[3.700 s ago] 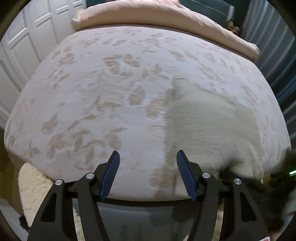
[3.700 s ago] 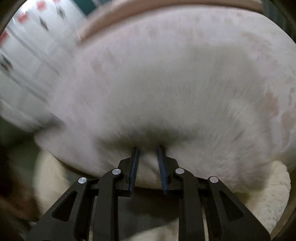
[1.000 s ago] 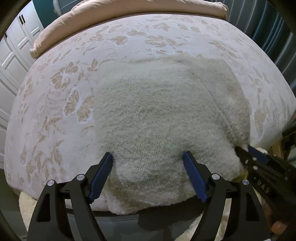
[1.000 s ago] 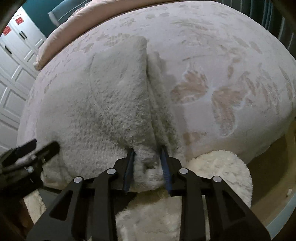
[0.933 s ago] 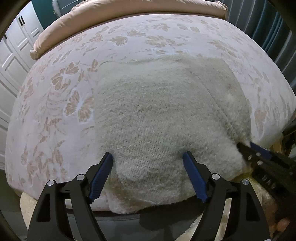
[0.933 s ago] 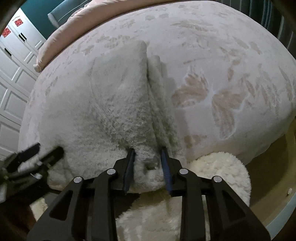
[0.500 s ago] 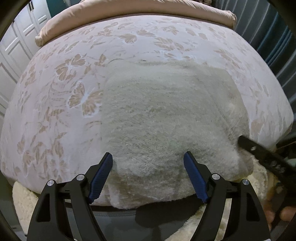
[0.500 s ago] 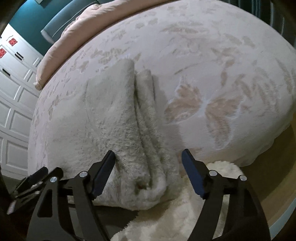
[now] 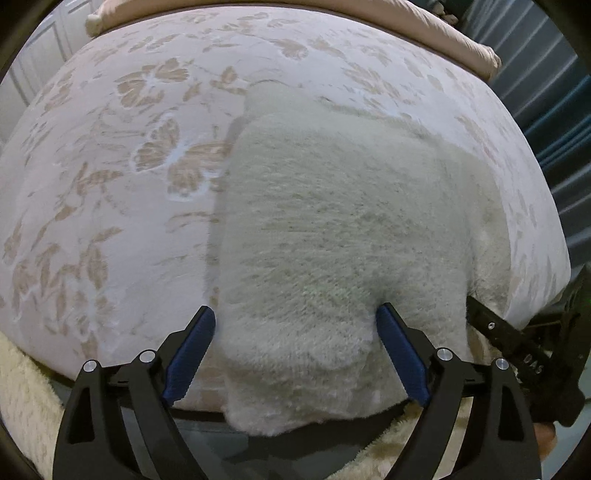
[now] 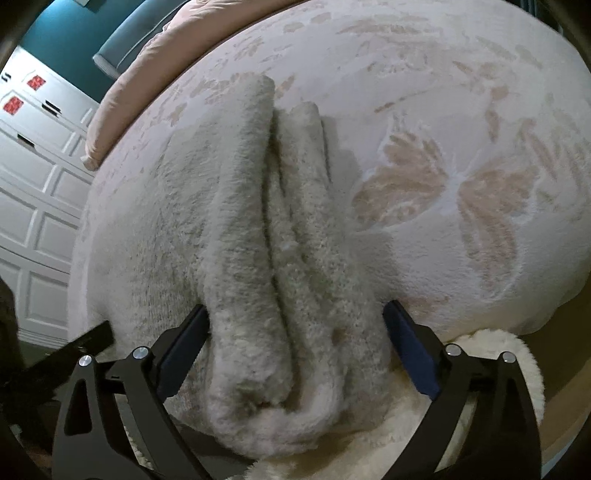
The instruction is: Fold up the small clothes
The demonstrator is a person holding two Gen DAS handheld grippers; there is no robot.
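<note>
A cream fuzzy knit garment lies folded on the bed, its near edge hanging over the bed's front. My left gripper is open, its blue pads either side of the garment's near left part, gripping nothing. In the right wrist view the garment shows stacked folds along its right edge. My right gripper is open, jaws wide around that folded end. The right gripper's black finger also shows at the right of the left wrist view.
The bed has a pale pink floral cover and a peach duvet roll at the far end. A cream fluffy rug lies below the bed's front. White panelled doors stand left. Dark curtains hang right.
My right gripper has opened and let go of the garment's folded right edge, which now rests on the bed. The left gripper stayed open and moved slightly left and closer.
</note>
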